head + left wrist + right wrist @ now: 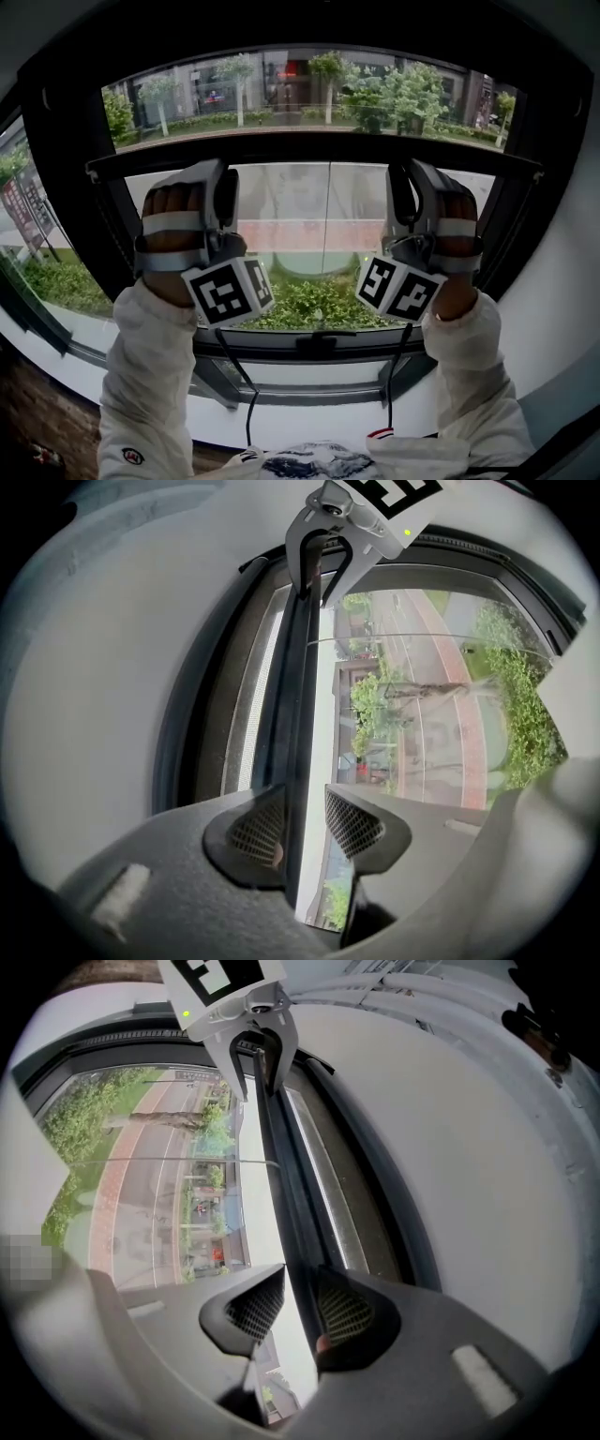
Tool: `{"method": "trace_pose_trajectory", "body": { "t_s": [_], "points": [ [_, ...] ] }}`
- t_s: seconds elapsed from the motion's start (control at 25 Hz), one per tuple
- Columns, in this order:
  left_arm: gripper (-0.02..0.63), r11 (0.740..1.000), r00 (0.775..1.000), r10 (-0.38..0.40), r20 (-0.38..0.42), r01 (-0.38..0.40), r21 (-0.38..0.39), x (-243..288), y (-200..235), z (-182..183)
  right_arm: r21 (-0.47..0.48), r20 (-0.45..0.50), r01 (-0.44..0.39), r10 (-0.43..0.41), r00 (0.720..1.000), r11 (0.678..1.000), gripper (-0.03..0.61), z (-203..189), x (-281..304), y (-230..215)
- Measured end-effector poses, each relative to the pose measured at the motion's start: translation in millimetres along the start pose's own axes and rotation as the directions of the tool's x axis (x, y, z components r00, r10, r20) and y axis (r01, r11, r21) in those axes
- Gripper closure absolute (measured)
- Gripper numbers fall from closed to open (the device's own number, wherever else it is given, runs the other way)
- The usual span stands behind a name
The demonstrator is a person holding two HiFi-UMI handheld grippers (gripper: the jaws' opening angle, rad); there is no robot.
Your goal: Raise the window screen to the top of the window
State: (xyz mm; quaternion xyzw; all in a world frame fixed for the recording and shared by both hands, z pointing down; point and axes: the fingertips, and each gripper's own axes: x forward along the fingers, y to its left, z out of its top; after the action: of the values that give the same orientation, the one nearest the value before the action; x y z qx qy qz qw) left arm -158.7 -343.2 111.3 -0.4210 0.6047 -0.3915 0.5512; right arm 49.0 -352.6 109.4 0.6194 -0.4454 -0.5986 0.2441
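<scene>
Both claws are gripping the screen bar (319, 150), which is stretching dark and level across the upper middle of the head view, with a band of window above it and the larger pane (319, 239) below. The left gripper (225, 180) is biting onto it left of centre and the right gripper (401, 180) right of centre, well apart. Both are reaching up from the white sleeves (150, 375) at the bottom of the frame, with the marker cubes (230, 292) hanging under them.

In the left gripper view the bar is running up from bottom centre straight through the jaws. Its dark edge is lying against the left pad (255, 829) and its pale face against the right one, so the jaws are narrow and clamping the bar. The other claw is showing at the top of that frame, on the same bar.

The right gripper view is giving the mirror of it. The bar is passing between the meshed pads (342, 1314) at lower centre, filling the narrow gap, and slanting up toward the top of the frame. Trees (394, 94) are showing through the glass.
</scene>
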Motion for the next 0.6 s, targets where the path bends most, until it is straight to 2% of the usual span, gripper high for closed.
{"method": "trace_pose_trajectory", "body": {
  "t_s": [0.6],
  "points": [
    [0.476,0.998,0.998,0.055,0.009,-0.055,0.005,14,34,1,-0.004,0.001,0.066,-0.066,0.998,0.998,0.466,6,22,-28]
  ]
}}
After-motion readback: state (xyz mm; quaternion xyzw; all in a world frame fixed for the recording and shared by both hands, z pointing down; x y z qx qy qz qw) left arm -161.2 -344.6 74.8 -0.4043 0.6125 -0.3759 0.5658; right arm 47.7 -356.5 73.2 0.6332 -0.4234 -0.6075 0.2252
